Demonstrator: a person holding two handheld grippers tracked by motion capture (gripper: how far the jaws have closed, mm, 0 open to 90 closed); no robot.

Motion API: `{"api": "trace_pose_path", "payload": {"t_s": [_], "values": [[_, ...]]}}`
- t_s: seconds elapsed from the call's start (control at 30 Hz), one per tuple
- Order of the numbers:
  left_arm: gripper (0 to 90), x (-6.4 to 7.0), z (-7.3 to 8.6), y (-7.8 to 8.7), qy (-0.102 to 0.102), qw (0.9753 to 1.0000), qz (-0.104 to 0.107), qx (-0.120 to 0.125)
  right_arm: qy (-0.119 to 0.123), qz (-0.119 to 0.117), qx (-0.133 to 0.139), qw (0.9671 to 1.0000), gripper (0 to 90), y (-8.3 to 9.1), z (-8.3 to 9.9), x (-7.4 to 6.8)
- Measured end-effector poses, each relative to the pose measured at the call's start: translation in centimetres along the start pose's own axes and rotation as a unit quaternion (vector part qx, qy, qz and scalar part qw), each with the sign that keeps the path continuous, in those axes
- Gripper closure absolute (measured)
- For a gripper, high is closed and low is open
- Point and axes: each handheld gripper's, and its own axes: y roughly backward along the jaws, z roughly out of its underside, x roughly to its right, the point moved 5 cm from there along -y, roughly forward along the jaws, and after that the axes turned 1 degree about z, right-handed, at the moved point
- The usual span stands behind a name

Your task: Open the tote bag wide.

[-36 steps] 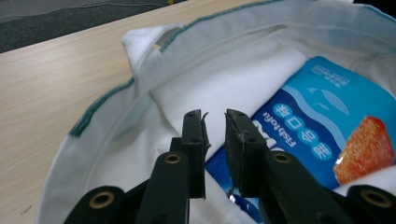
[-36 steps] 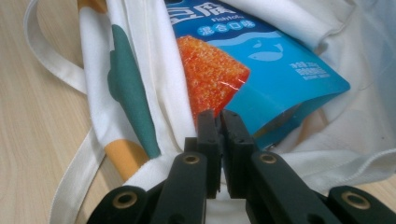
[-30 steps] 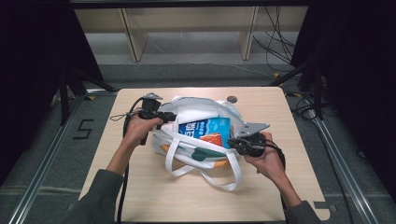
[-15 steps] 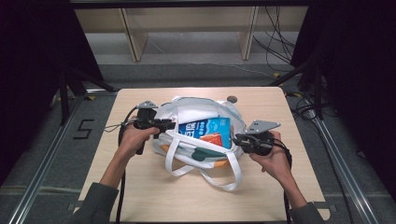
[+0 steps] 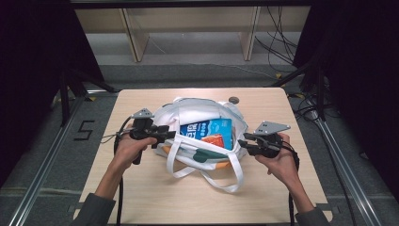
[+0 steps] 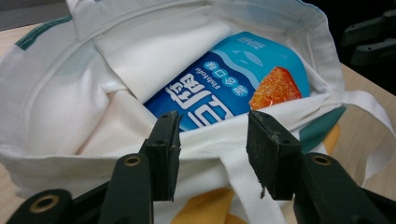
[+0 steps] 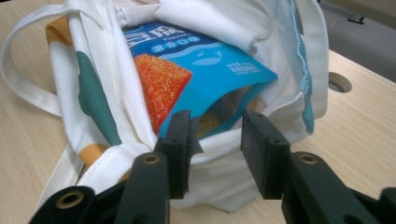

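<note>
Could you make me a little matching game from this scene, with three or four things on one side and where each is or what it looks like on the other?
Things:
1. snack packet
2. tote bag
3. left tongs
4. round hole

Descriptions:
A. white cloth with green and orange patches, lying on the table
B. blue, with an orange square pictured on it, inside the bag
C. in the tabletop, just beyond the bag
D. open, at the bag's rim on the person's left side

Pairs: 1-B, 2-A, 3-D, 4-C
</note>
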Motion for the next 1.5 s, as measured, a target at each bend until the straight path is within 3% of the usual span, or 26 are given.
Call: {"api": "trace_pose_path", "payload": {"t_s": [0.03,0.1,0.33,0.43,0.47,0.53,0.57,0.63,0.7,0.83,0.9,1.07,1.2,1.33,1.47,1.5], "values": [[52.8,0.2,0.1,0.1,-0.001,1.0000,0.002,0.001,0.008,-0.006,0.005,0.9999,61.4,0.0,-0.1,0.1],[50.8,0.5,0.0,0.4,-0.008,1.0000,0.000,0.003,-0.007,0.000,0.004,1.0000,59.5,0.3,0.0,0.0],[44.1,1.4,0.0,0.9,-0.012,0.9999,-0.004,0.006,-0.011,0.006,0.007,0.9999,55.2,0.7,0.2,0.2],[42.2,1.8,0.2,1.0,-0.014,0.9999,0.001,0.005,-0.002,0.008,0.012,0.9999,54.0,0.8,0.4,0.4],[41.3,1.9,0.2,1.1,-0.015,0.9999,0.001,0.004,-0.015,0.010,0.009,0.9998,53.9,0.9,0.5,0.3],[41.0,2.0,0.2,1.1,-0.017,0.9998,-0.001,0.007,-0.008,0.009,0.011,0.9999,53.4,1.0,0.5,0.4],[40.9,2.1,0.3,1.2,-0.021,0.9998,0.000,0.003,-0.016,0.015,0.013,0.9997,53.1,1.0,0.6,0.4],[40.0,2.3,0.5,1.2,-0.016,0.9999,0.000,0.003,-0.010,0.015,0.012,0.9998,52.5,1.2,0.7,0.5],[38.8,2.4,0.7,1.3,-0.017,0.9999,0.003,-0.001,-0.023,0.012,0.005,0.9996,51.6,1.3,0.9,0.3],[37.6,2.8,0.9,1.5,-0.018,0.9998,-0.001,0.005,-0.017,0.020,0.015,0.9995,50.0,1.5,1.0,0.6],[35.8,3.0,1.0,1.8,-0.017,0.9998,0.004,0.002,-0.030,0.018,0.010,0.9993,48.9,1.7,1.2,0.4],[34.0,3.2,1.3,2.3,-0.019,0.9998,0.005,0.005,-0.034,0.020,0.012,0.9991,47.3,2.1,1.4,0.3],[31.8,3.3,1.7,2.5,-0.018,0.9998,0.001,0.005,-0.021,0.022,0.016,0.9994,45.7,2.2,1.5,0.5],[30.7,3.6,2.2,2.8,-0.014,0.9998,0.010,0.011,-0.038,0.023,0.010,0.9990,45.2,2.5,1.9,0.2],[29.8,3.9,2.3,3.3,-0.018,0.9997,0.009,0.011,-0.029,0.027,0.017,0.9991,44.2,2.7,2.1,0.4],[29.7,4.1,2.4,3.4,-0.018,0.9997,0.006,0.016,-0.044,0.022,0.008,0.9988,44.0,2.8,2.2,0.2]]}}
